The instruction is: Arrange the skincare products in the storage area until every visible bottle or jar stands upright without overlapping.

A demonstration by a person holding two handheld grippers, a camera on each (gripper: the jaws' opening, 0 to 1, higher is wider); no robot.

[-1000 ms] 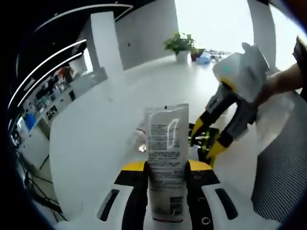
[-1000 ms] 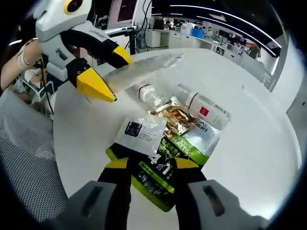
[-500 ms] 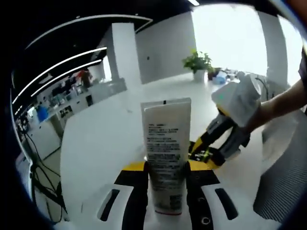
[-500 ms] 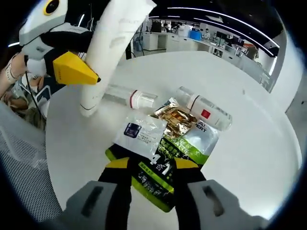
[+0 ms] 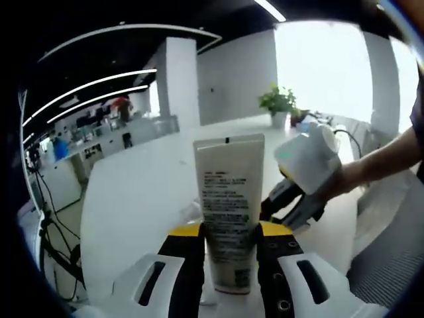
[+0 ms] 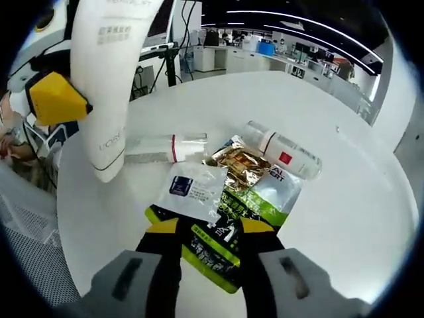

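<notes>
A white tube stands upright between the jaws of my left gripper, which is shut on it. From the right gripper view the same tube hangs above the round white table at the left, cap end down. My right gripper has its jaws apart over a green-and-black pouch lying flat. A clear bottle with a red band and a white bottle with a red label lie on their sides. In the left gripper view a hand holds the right gripper low over the table.
A white sachet with a dark blue label and a crumpled gold sachet overlap the pouch. A mesh chair sits at the table's left edge. A potted plant stands at the far side of the table.
My left gripper has lifted the tube and swung it upright, off the pile and toward the table's left side. The clear bottle beneath it has come into sight. My right gripper has stayed put.
</notes>
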